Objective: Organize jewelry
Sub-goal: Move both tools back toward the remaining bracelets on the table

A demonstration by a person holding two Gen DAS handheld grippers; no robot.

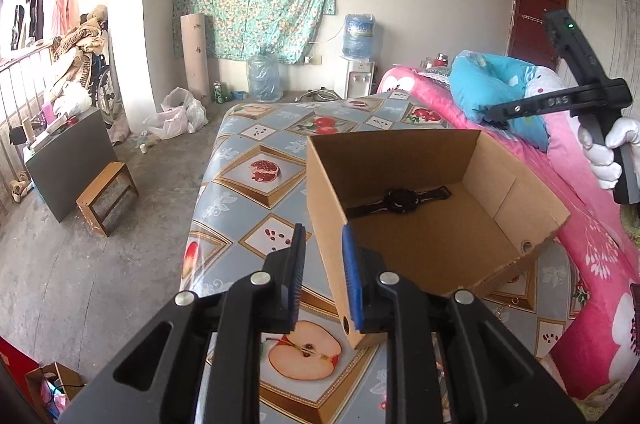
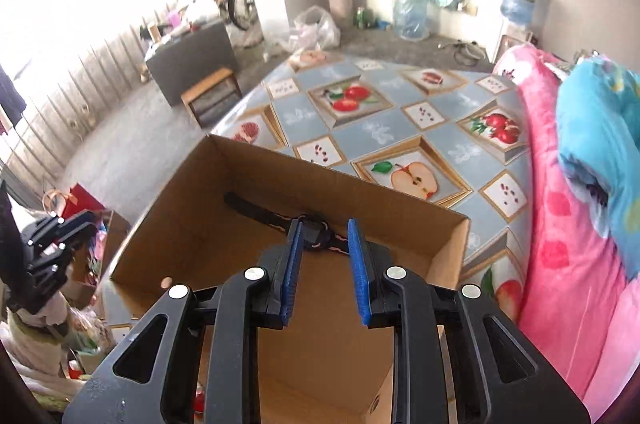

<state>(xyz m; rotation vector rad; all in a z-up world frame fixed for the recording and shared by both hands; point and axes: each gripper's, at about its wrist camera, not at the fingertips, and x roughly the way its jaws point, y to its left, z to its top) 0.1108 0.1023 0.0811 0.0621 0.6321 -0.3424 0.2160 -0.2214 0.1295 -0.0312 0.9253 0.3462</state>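
An open cardboard box (image 1: 516, 200) stands on the fruit-patterned table (image 1: 256, 152). A black wristwatch (image 1: 400, 201) lies flat on the box floor; it also shows in the right wrist view (image 2: 316, 230). My left gripper (image 1: 323, 236) is open and empty, its fingers straddling the box's near left wall. My right gripper (image 2: 324, 232) is open and empty above the box (image 2: 168, 208), its fingers either side of the watch face without touching it. The right gripper also shows in the left wrist view (image 1: 496, 116), held by a white-gloved hand (image 1: 608, 156).
A pink floral blanket (image 1: 592, 232) and blue pillow (image 1: 496, 88) lie right of the table. A wooden stool (image 1: 106, 196) and grey cabinet (image 1: 68, 164) stand on the floor at left. Water jugs (image 1: 264, 76) and plastic bags (image 1: 176, 116) sit by the far wall.
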